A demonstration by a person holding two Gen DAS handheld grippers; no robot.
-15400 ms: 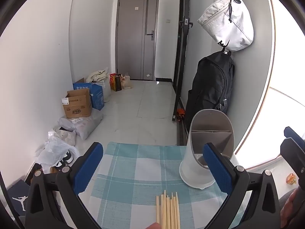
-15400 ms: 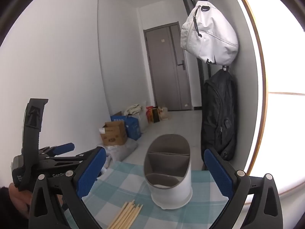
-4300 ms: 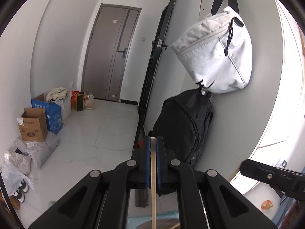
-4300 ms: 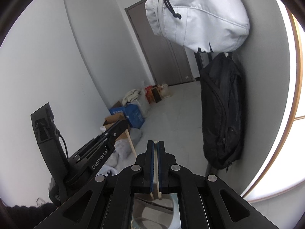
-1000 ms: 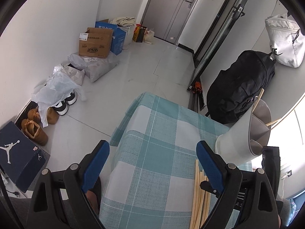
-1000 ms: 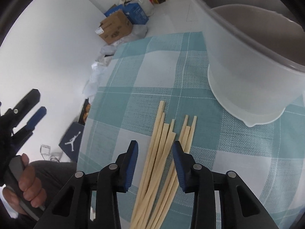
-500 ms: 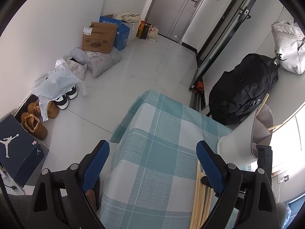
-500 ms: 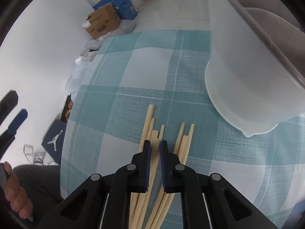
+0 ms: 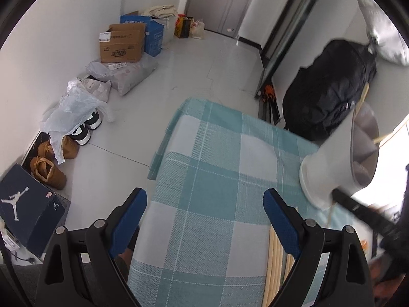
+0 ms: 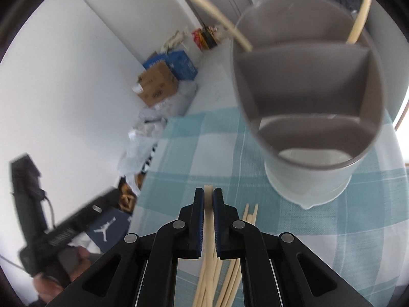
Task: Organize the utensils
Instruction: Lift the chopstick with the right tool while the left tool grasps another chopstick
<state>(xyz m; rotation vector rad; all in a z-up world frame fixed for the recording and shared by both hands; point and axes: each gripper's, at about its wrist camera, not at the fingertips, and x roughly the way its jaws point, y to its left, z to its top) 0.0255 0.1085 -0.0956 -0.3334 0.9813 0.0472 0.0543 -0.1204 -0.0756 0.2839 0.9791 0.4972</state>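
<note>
left view: left gripper [image 9: 204, 220] wide apart, holding nothing, tilted down over the checked cloth [image 9: 212, 168] beside the pile of chopsticks [image 9: 277, 250], likely waiting | right view: right gripper [image 10: 209, 199] clamped on one chopstick [image 10: 208, 204], angled toward the holder [image 10: 309, 117], two sticks already inside
</note>
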